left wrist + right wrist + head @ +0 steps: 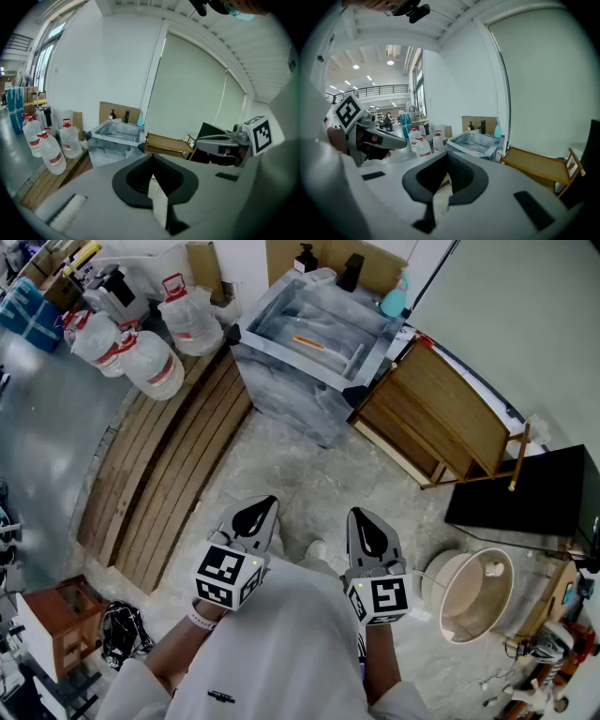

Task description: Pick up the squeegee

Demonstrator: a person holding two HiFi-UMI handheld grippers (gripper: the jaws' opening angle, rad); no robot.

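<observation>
A grey marbled sink basin (pixel 281 395) stands on the floor ahead of me. Inside it lies a thin orange-handled tool (pixel 307 341), too small to tell whether it is the squeegee; the right gripper view also shows this orange tool (pixel 474 150). Both grippers hover above the floor, well short of the basin and pointing toward it. My left gripper (pixel 266 505) (pixel 152 158) is shut with nothing in it. Beside it, my right gripper (pixel 357 514) (pixel 446 157) has its jaws together at the tip and is empty too.
Several water jugs (pixel 150 362) sit on a wooden pallet (pixel 169 465) at the left. A wooden rack (pixel 441 409), a black box (pixel 525 493) and a round white tub (pixel 473 592) are at the right. A blue spray bottle (pixel 396 298) stands on the basin's rim.
</observation>
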